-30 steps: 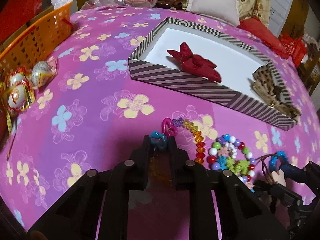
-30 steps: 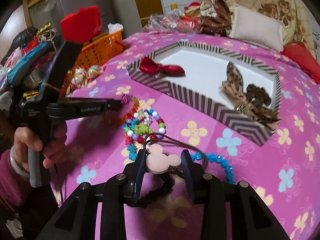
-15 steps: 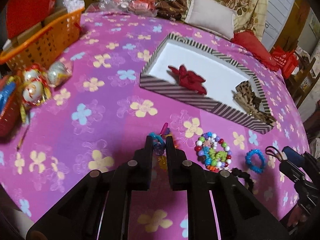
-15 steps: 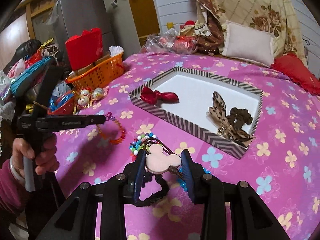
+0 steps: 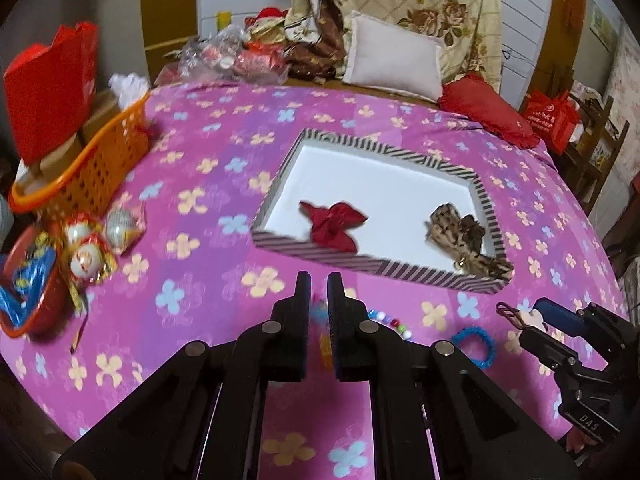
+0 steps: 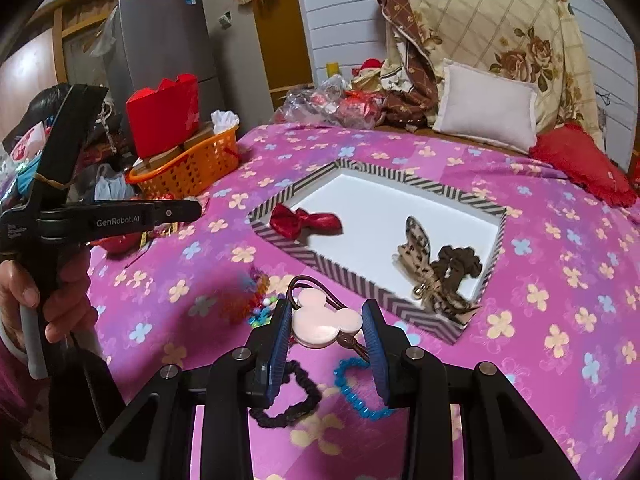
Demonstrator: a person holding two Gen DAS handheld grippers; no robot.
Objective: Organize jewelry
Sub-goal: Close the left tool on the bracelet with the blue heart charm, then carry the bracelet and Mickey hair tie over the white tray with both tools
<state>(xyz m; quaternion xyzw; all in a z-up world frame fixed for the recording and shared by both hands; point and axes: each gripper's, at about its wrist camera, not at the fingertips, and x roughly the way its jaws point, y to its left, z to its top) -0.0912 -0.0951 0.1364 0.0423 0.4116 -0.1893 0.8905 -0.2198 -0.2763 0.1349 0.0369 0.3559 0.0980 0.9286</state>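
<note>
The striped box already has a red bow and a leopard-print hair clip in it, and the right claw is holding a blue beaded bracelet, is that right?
Not quite. The striped box does hold the red bow and the leopard-print hair clip, but the right claw is holding a pink mouse-shaped hair tie. The blue beaded bracelet lies on the bedspread. The right wrist view shows it.

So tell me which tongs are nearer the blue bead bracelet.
Right. The right tongs, gripping the pink mouse hair tie, hover directly above the blue bead bracelet; the left tongs are off to its left.
</note>
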